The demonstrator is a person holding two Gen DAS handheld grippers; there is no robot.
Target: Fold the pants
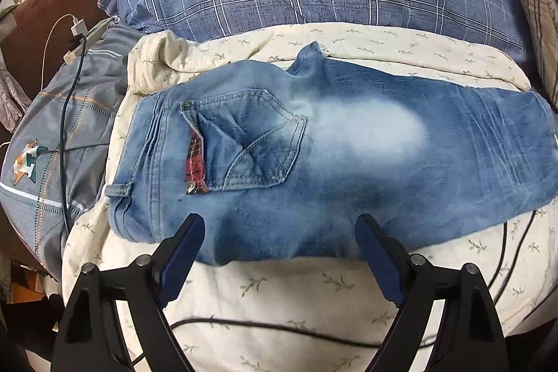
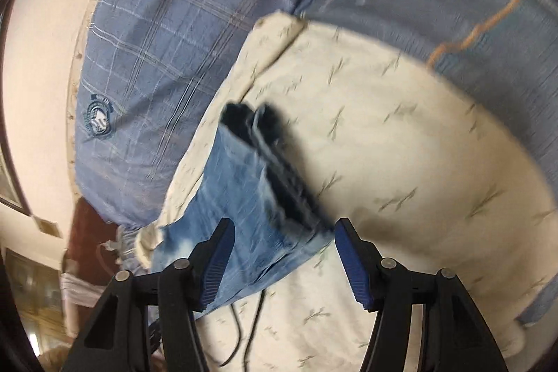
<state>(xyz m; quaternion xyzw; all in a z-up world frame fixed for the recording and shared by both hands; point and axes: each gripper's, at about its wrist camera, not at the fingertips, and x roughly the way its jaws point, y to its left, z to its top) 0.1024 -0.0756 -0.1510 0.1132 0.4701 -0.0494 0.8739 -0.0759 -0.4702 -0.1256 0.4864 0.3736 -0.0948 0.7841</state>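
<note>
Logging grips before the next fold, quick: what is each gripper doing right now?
Left gripper: open, holding nothing, fingers over the near edge of the jeans.
Right gripper: open, holding nothing, jeans leg below its fingers.

Left gripper (image 1: 279, 229), lower edge of frame: two black angular plastic fingers, dark blue pads (image 1: 378, 262) on inner faces, round silver pivot pins at the linkage joints, triangular cut-outs in the outer arms. Right gripper (image 2: 284, 234), lower edge of frame: same black build, brighter blue ribbed pads (image 2: 352, 264), silver pins, triangular cut-out lower left.
</note>
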